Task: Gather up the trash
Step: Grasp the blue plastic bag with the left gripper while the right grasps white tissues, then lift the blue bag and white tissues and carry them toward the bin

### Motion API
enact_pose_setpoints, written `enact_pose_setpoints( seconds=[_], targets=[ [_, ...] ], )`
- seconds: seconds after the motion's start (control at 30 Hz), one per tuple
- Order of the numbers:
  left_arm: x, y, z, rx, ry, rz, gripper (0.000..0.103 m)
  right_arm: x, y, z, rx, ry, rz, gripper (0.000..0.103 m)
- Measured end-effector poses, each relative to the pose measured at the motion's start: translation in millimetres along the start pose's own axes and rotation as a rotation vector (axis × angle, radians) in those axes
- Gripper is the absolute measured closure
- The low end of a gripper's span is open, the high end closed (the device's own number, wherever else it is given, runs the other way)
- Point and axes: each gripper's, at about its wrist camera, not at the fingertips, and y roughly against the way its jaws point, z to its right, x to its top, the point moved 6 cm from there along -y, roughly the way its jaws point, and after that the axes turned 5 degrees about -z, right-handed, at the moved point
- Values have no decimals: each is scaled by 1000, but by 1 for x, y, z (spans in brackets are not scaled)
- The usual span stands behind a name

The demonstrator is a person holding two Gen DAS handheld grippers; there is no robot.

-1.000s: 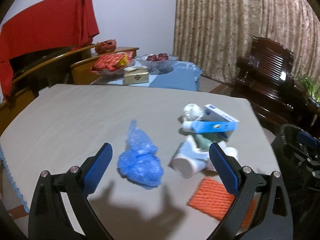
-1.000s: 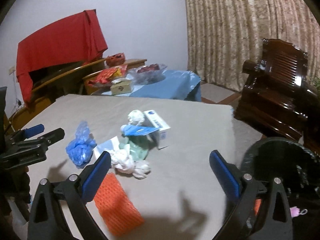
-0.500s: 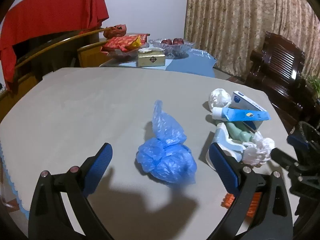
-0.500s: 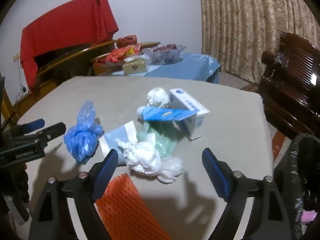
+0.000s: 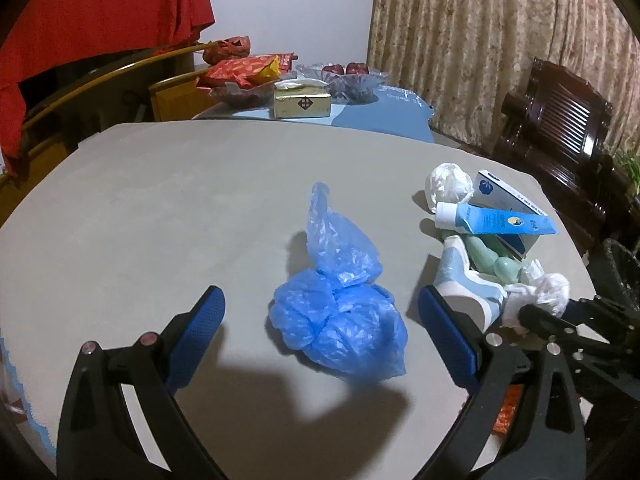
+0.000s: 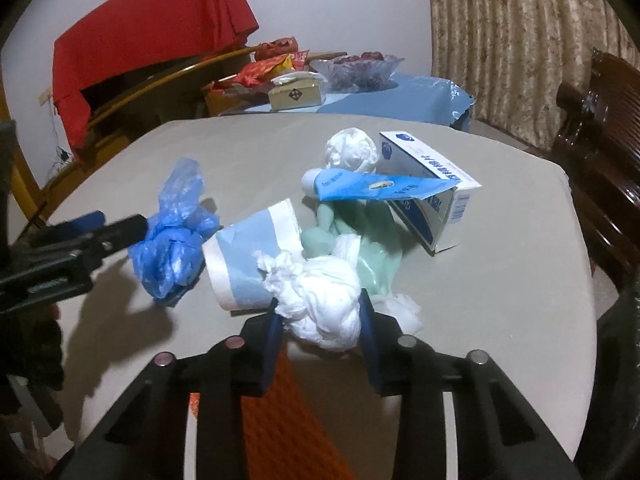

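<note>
On the grey table (image 5: 160, 208) a crumpled blue plastic bag (image 5: 340, 320) lies between and just ahead of the wide-open fingers of my left gripper (image 5: 320, 296). My right gripper (image 6: 320, 300) is closing, and its blue pads press both sides of a white crumpled paper wad (image 6: 320, 292). Behind the wad lie a tipped light-blue paper cup (image 6: 248, 264), a green wrapper (image 6: 360, 236), a blue tube (image 6: 380, 188), a white-and-blue box (image 6: 432, 184) and a second white wad (image 6: 352, 152). An orange foam net (image 6: 288, 420) lies under the right gripper.
A black bin (image 5: 616, 272) stands off the table's right edge, with a dark wooden chair (image 5: 560, 128) behind it. Beyond the far edge a blue-covered table (image 5: 380, 108) carries a tissue box, snack packets and a fruit bowl. The table's left half is bare.
Both grippers came forward and down toward the trash. The right gripper's jaws went from wide open to gripping the white paper wad. The left jaws stayed open.
</note>
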Motion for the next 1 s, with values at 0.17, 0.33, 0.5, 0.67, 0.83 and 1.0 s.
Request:
enact_pose_setpoints(
  seconds=[0.17, 0.33, 0.5, 0.67, 0.83, 1.0],
  targets=[
    [-3, -16, 3, -2, 2, -25, 8, -1, 13, 5, -8, -1, 11, 69],
    [-8, -34, 9, 4, -4, -66, 9, -4, 19, 16, -30, -19, 12, 69],
    [-16, -48, 9, -38, 12, -111, 40, -3, 21, 19, -35, -16, 14, 69],
    [-15, -43, 12, -52, 15, -95, 51, -3, 29, 20, -31, -23, 23, 69],
    [-9, -21, 13, -57, 31, -48, 53, 1, 40, 18, -19, -19, 42, 69],
    [-3, 4, 20, -55, 21, -24, 53, 8, 54, 14, -14, -18, 67, 69]
  ],
)
